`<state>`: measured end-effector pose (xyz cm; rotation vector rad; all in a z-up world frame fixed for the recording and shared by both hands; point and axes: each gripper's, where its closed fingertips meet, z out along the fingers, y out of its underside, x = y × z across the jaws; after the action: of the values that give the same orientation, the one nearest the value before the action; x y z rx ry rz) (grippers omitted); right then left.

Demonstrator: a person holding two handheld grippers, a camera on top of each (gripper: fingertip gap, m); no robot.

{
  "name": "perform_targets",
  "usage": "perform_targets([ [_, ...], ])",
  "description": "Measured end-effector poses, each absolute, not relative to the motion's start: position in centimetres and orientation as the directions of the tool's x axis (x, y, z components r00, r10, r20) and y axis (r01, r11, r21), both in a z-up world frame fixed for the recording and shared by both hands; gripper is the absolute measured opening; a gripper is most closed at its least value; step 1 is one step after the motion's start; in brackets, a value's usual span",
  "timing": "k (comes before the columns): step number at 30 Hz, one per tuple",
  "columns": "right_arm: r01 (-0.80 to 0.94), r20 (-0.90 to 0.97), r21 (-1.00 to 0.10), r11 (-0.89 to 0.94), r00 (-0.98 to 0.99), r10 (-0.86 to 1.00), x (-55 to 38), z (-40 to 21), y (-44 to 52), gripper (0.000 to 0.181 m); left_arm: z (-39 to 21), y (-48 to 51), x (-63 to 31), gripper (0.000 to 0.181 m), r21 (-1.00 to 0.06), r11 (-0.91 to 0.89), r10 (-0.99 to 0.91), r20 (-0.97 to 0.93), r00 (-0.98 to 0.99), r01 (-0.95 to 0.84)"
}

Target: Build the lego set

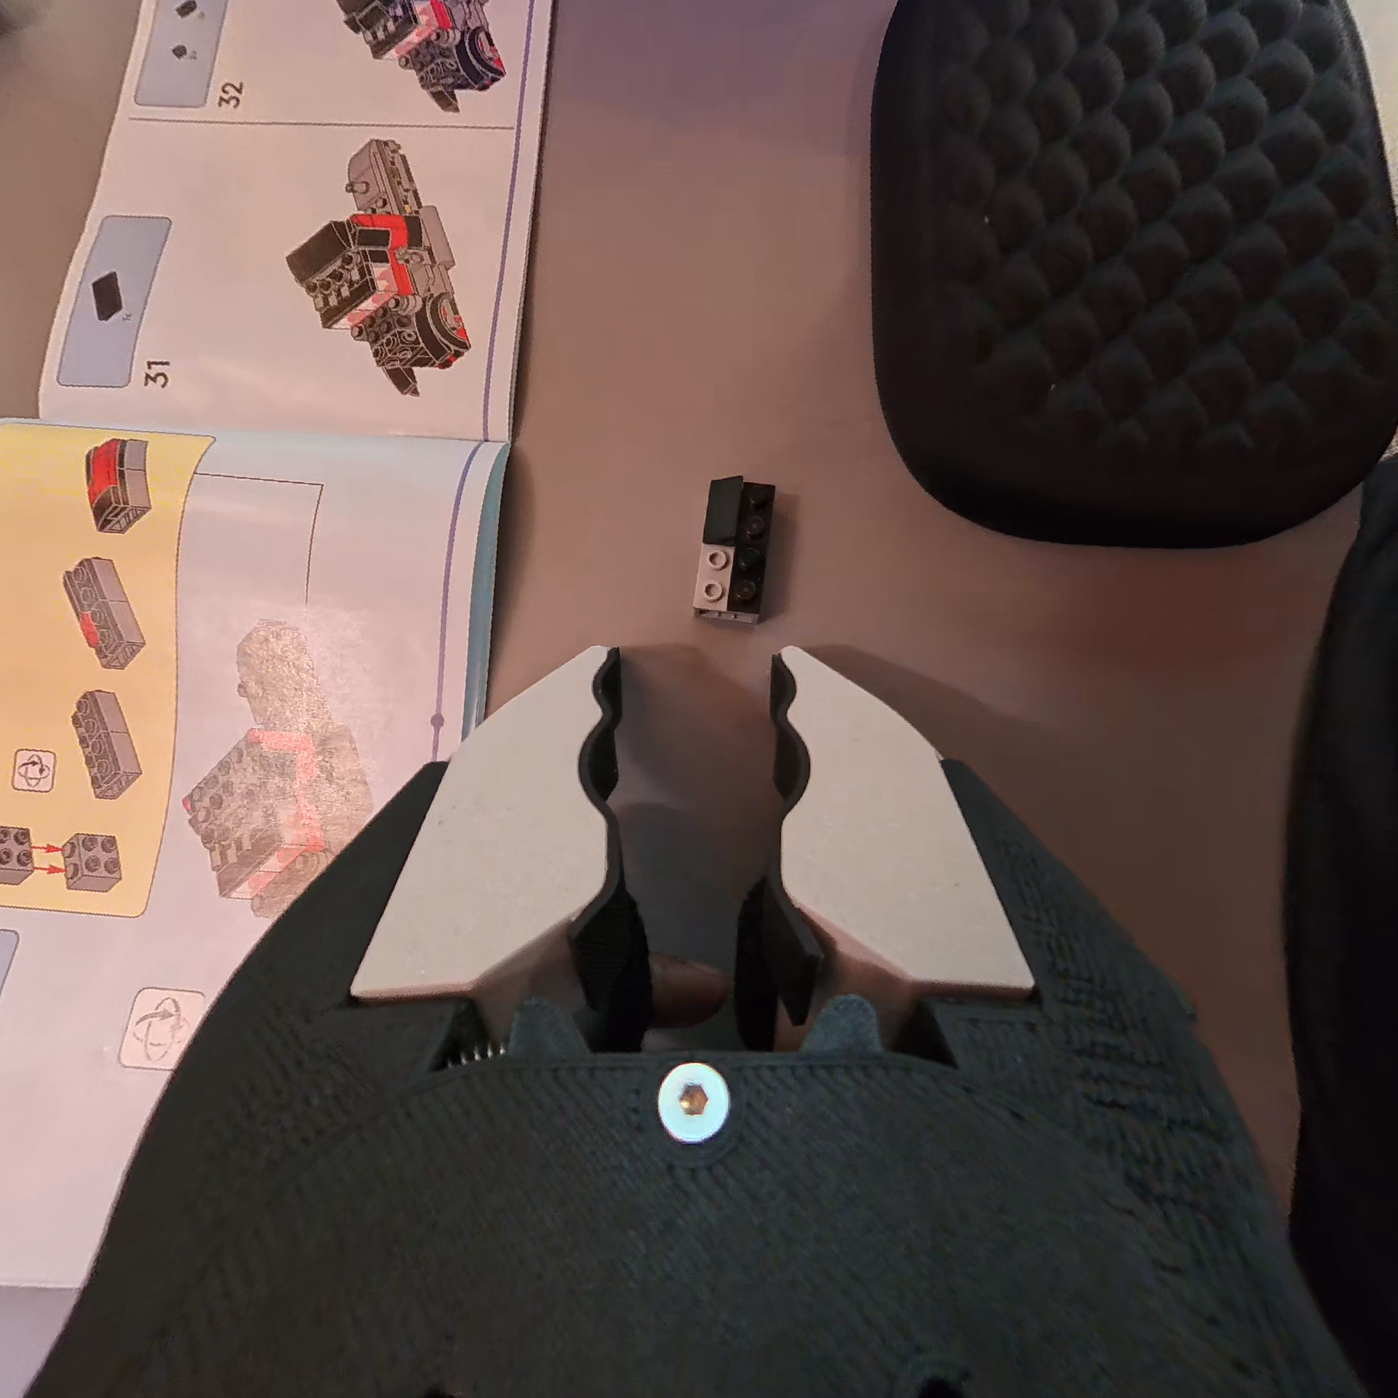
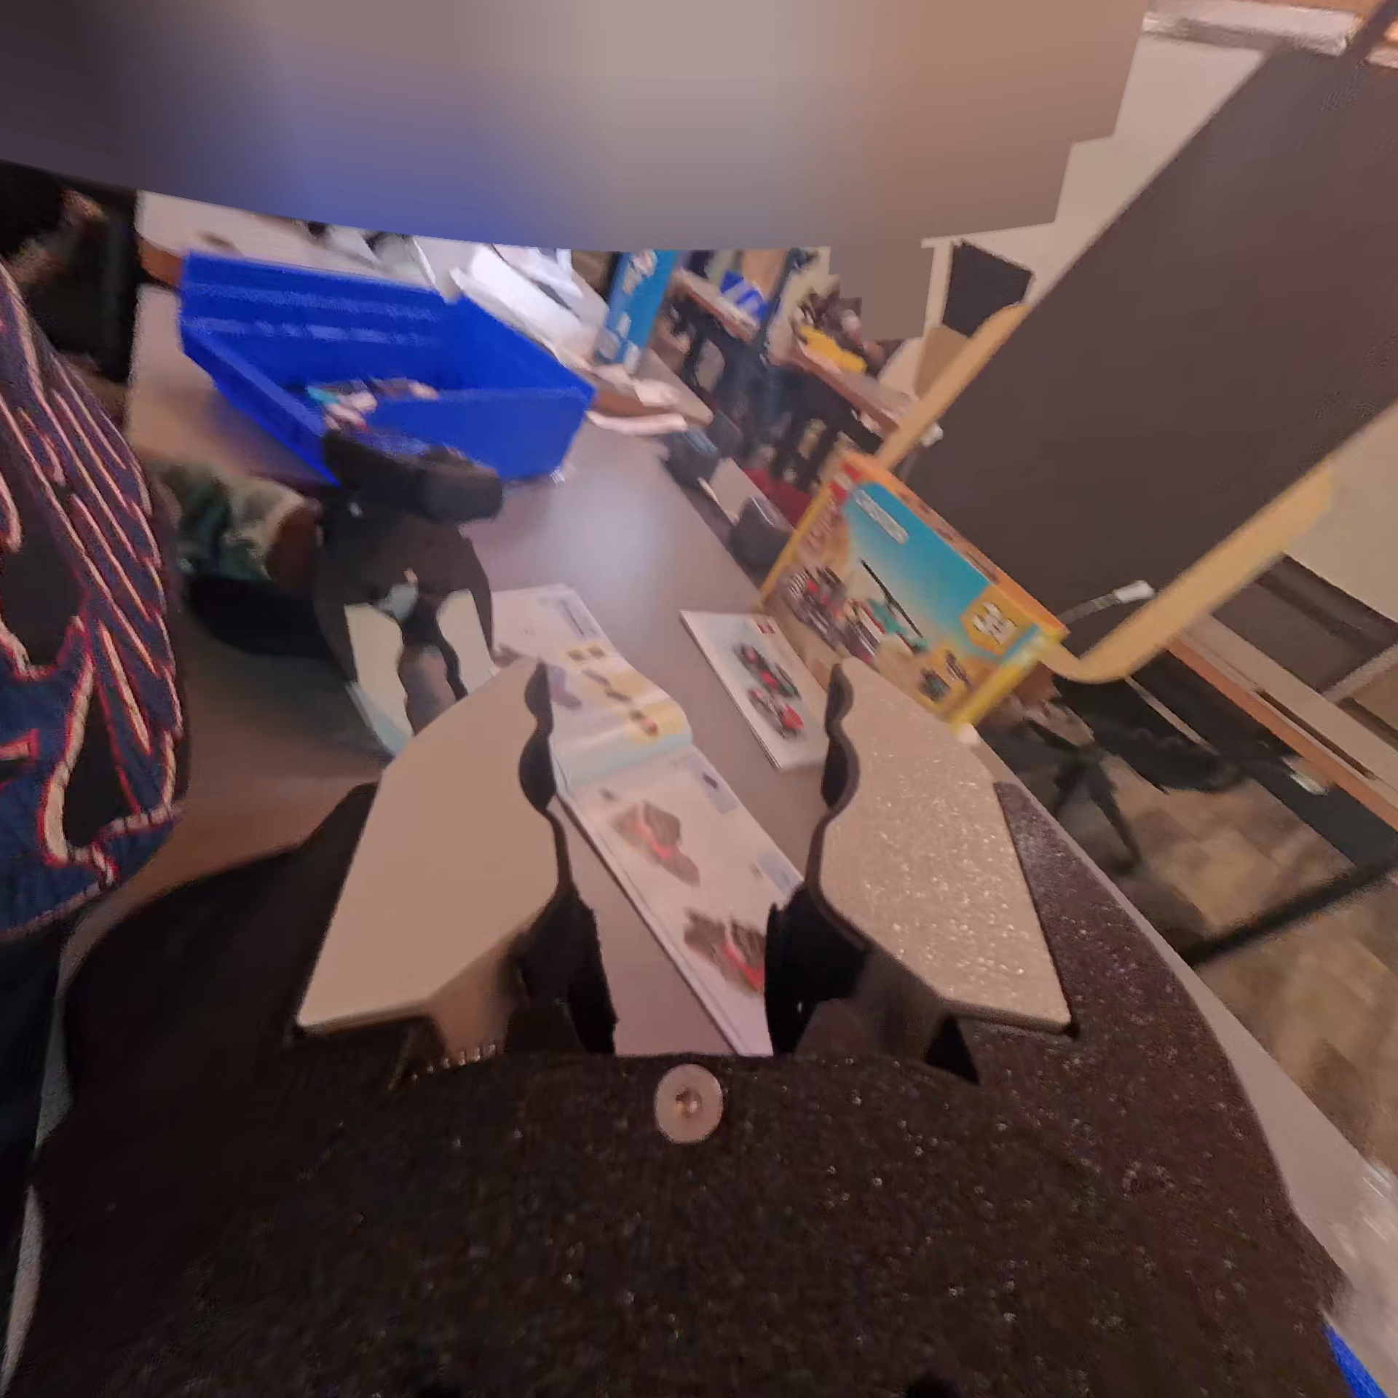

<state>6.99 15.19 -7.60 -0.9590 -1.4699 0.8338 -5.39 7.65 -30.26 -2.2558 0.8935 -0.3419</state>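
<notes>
A small black and grey lego assembly (image 1: 735,551) lies on the grey-brown table, just beyond my left gripper's fingertips. My left gripper (image 1: 696,660) is open and empty, pointing down at the table with the assembly in line with its gap. The open instruction booklet (image 1: 250,469) lies to the left. My right gripper (image 2: 685,673) is open and empty, held above the table and looking across it. In the right wrist view the booklet (image 2: 643,764) lies below the fingers, and the left gripper (image 2: 408,605) stands farther off at the left, pointing down.
A black quilted pad (image 1: 1135,265) lies at the upper right of the left wrist view. A blue bin (image 2: 378,363) stands far back on the table. The lego box (image 2: 908,598) stands at the table's right edge with a second booklet (image 2: 764,681) before it. A person's patterned sleeve (image 2: 76,567) shows at left. There is about 25 centimeters between the tips of the two grippers.
</notes>
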Motion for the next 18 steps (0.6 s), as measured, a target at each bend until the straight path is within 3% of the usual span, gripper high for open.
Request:
perform_targets([
  [4,-0.216,0.219,-0.955,0.202,-0.060,0.974,0.9,-5.9,14.3,0.043,-30.3,7.6,-5.3,0.039,-0.670,-0.552,-0.685,0.026,0.728,-0.496],
  [6,-0.297,0.169,-0.943,0.152,-0.030,0.985,-1.5,-7.7,15.0,0.035,-30.2,7.6,-5.2,0.041,-0.667,-0.568,-0.689,0.065,0.722,-0.482],
  [9,-0.285,0.092,-0.949,0.132,0.149,0.985,-3.8,-12.2,18.5,0.020,-30.1,7.5,-5.0,0.045,-0.669,-0.591,-0.690,0.130,0.712,-0.451],
  [12,-0.224,-0.006,-0.974,0.043,0.213,0.977,-4.4,-14.8,20.4,0.019,-29.9,7.3,-4.9,0.048,-0.670,-0.600,-0.694,0.164,0.701,-0.438],
  [18,-0.059,-0.005,-0.998,0.012,0.280,0.960,-4.8,-18.6,22.4,0.020,-29.5,7.2,-4.8,0.052,-0.657,-0.655,-0.677,0.293,0.675,-0.372],
])
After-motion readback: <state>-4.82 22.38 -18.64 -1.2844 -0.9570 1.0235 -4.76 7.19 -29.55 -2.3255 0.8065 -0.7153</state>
